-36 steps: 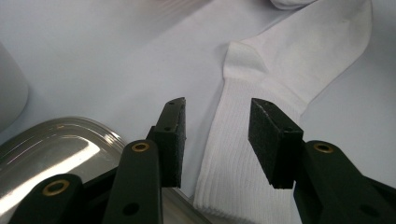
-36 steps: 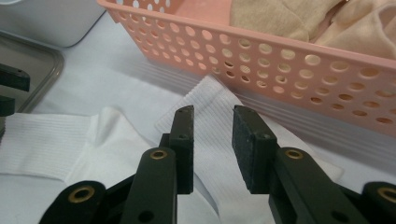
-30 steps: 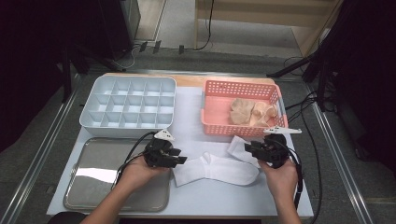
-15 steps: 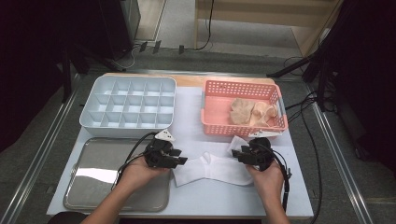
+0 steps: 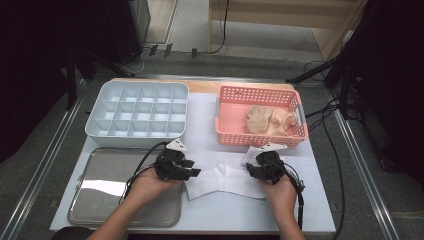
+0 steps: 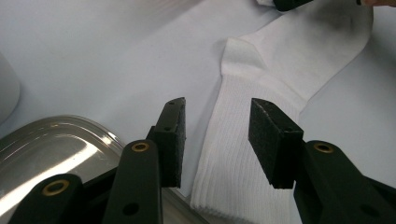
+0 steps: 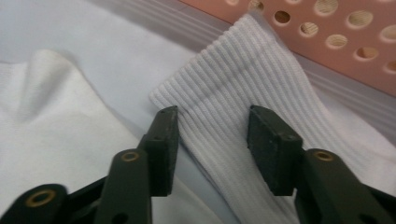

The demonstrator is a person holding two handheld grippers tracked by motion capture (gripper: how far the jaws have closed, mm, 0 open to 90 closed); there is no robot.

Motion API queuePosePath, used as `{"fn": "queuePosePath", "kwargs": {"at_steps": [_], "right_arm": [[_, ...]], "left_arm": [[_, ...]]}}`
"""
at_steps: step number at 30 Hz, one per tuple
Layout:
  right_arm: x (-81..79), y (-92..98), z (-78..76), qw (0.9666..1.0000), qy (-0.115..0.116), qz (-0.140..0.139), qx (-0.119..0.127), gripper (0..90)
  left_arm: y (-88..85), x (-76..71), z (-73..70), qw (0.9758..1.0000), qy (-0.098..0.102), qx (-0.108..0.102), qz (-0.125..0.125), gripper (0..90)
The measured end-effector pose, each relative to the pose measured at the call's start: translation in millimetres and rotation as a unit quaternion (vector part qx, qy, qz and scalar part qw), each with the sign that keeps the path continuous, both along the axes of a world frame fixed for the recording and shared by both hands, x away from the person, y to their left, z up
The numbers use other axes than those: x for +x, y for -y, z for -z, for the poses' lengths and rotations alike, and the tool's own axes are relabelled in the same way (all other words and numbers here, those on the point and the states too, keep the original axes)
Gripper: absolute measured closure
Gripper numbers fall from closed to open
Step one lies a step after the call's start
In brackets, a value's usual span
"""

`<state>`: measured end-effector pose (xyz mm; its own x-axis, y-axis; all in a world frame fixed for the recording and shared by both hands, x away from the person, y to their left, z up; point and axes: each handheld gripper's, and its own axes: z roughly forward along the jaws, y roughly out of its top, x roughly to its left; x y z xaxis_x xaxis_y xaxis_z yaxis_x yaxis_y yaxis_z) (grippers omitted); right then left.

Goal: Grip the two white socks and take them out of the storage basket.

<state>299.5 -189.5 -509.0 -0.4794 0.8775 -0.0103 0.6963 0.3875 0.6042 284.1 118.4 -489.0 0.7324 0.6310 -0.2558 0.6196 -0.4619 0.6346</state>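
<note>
In the lower middle of the high view, a white sock (image 5: 227,181) lies spread flat on the pale table cover (image 5: 205,120), between the two hands, just below the pink basket (image 5: 260,139) that holds more beige cloth pieces (image 5: 270,120). The left gripper (image 5: 192,172) hovers at the sock's left end; in the left gripper view its jaws stand apart with the ribbed cuff (image 6: 233,154) between and beneath them, not pinched, beside the steel tray (image 6: 56,149) at the lower left. The right gripper (image 5: 251,170) sits at the sock's right end, and its jaws have just been closing a little, yet in the right gripper view they are released, straddling a ribbed band (image 7: 243,93) without the pads pressing on it. Placing one gripper at each end looks like a setup for lifting or folding the sock evenly. The compartment box (image 5: 137,112) at the upper left probably awaits the folded piece.
</note>
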Motion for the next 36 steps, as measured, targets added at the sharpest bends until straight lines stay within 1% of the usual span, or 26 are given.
{"fn": "queuePosePath", "kwargs": {"at_steps": [2,3,4,6,8,9,10,12,15,16,18,20,22,24,25,26,27,29,30,32,33,36], "right_arm": [[0.0,-1.1,0.3,1.0,0.003,0.008,-0.004,63.3],[0.9,-0.7,-0.1,0.9999,0.0,0.012,-0.001,67.1],[2.2,1.0,-0.9,0.9999,-0.003,0.016,-0.002,73.0],[5.0,4.9,-1.6,0.9997,-0.007,0.021,0.004,79.0],[9.6,11.9,-3.0,0.9989,-0.027,0.024,0.031,80.5],[11.2,14.0,-3.4,0.9983,-0.033,0.025,0.04,80.9],[13.1,17.0,-4.3,0.9973,-0.043,0.025,0.054,81.3],[15.9,22.0,-8.3,0.9955,-0.057,0.026,0.071,81.9],[15.7,27.2,-22.1,0.995,-0.043,0.023,0.087,82.2],[14.6,29.0,-28.7,0.9947,-0.035,0.019,0.095,82.3],[12.6,30.4,-38.2,0.994,-0.027,0.011,0.106,82.4],[9.8,30.1,-50.1,0.9927,-0.012,-0.005,0.12,82.4],[7.1,27.2,-58.8,0.9909,-0.006,-0.023,0.132,82.3],[4.6,22.6,-63.8,0.9893,-0.003,-0.04,0.141,82.2],[3.3,19.4,-65.2,0.9883,-0.005,-0.046,0.145,82.2],[2.1,15.1,-65.6,0.9873,-0.006,-0.058,0.148,82.1],[1.6,12.1,-65.4,0.9865,-0.008,-0.064,0.151,82.1],[0.4,3.6,-63.8,0.9863,-0.012,-0.078,0.145,81.8],[-0.2,-1.6,-61.4,0.9853,-0.021,-0.088,0.145,81.6],[-1.9,-9.0,-55.9,0.9833,-0.032,-0.103,0.146,81.3],[-3.6,-14.8,-49.9,0.983,-0.038,-0.113,0.14,80.7],[-5.3,-22.2,-40.3,0.9834,-0.05,-0.12,0.126,78.4]], "left_arm": [[0.2,-0.1,0.0,1.0,0.0,0.001,0.001,57.7],[0.3,-0.3,-0.2,1.0,0.0,0.001,0.002,57.8],[0.3,-0.3,-0.1,1.0,0.0,0.0,0.002,57.8],[-0.1,-0.1,-0.2,1.0,0.0,0.0,0.0,57.7],[-0.4,0.3,0.1,1.0,0.0,-0.001,0.0,57.7],[-0.5,0.5,0.2,1.0,0.0,-0.001,0.0,57.8],[-0.5,0.7,0.2,1.0,-0.001,-0.002,-0.001,57.7],[-0.8,1.0,0.3,1.0,-0.001,-0.004,-0.001,57.8],[-1.7,1.0,0.1,1.0,0.0,-0.002,-0.002,57.8],[-1.8,1.0,-0.1,1.0,0.0,-0.003,-0.002,57.8],[-1.8,0.8,-0.6,1.0,0.001,-0.005,-0.003,57.8],[-1.8,0.5,-1.2,1.0,0.003,-0.005,-0.001,57.8],[-1.4,0.2,-1.6,1.0,0.003,-0.007,-0.002,57.8],[-1.2,0.1,-2.1,0.9999,0.003,-0.01,-0.003,57.8],[-1.1,0.0,-2.3,0.9999,0.003,-0.011,-0.004,57.8],[-1.2,0.0,-2.5,0.9999,0.003,-0.01,-0.003,57.8],[-0.9,-0.2,-2.5,0.9999,0.004,-0.012,-0.004,57.8],[-0.9,-0.6,-3.0,0.9999,0.004,-0.012,-0.003,57.8],[-0.9,-0.6,-3.1,0.9999,0.005,-0.013,-0.002,57.8],[-1.1,-0.6,-3.0,0.9999,0.004,-0.012,-0.002,57.8],[-1.4,-0.4,-3.0,0.9999,0.004,-0.012,-0.001,57.8],[-2.0,-0.2,-2.9,0.9999,0.003,-0.012,-0.003,57.8]]}}
